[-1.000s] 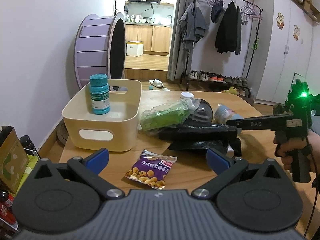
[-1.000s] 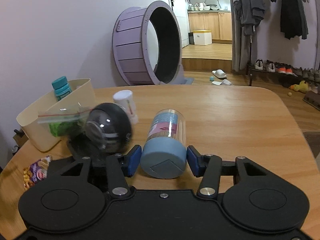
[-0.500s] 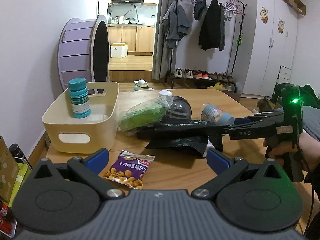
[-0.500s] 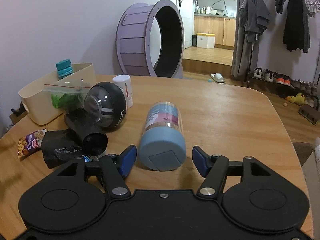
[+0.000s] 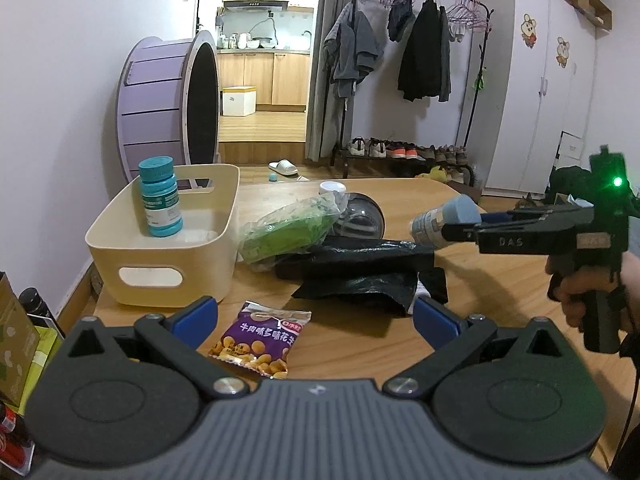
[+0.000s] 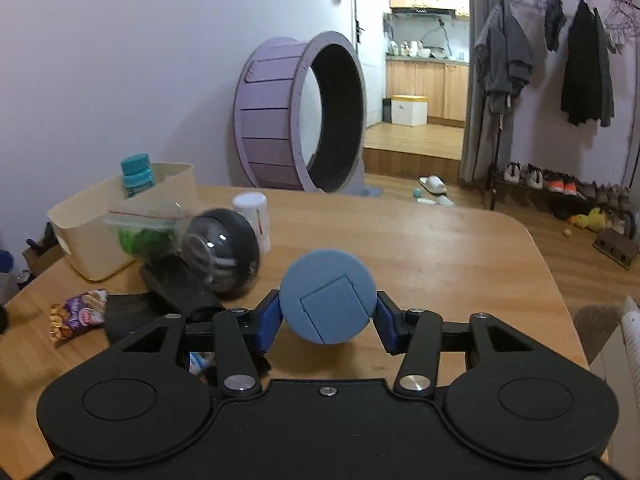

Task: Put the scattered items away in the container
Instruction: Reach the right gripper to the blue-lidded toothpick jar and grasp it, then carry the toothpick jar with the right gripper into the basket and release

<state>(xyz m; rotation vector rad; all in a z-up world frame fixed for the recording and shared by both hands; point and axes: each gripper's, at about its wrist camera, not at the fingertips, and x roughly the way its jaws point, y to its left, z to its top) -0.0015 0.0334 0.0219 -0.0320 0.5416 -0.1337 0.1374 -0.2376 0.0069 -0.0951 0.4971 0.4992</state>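
The right gripper [image 6: 327, 318] has just closed its jaws on the jar [image 6: 327, 296], and its blue pads press the jar's sides. The jar is a clear cylinder with a matte blue cap that has a square flap outlined in it; through the wall shows a pale printed label, seen from the left wrist view [image 5: 444, 220]. There the jar hangs tilted above the desk [image 5: 500, 280], cap end toward the gripper [image 5: 460, 226], clear of the black bags [image 5: 360, 268] below. The left gripper [image 5: 314, 316] is wide open with nothing between its pads, hovering just over the purple snack packet [image 5: 260, 338]. The cream bin [image 5: 160, 256] sits at the desk's left edge with a teal bottle [image 5: 159, 196] standing upright inside. Beside the bin lie a zip bag of greens [image 5: 288, 232], a black globe with a clear dome [image 6: 222, 256] and a white tube [image 6: 252, 216] behind it.
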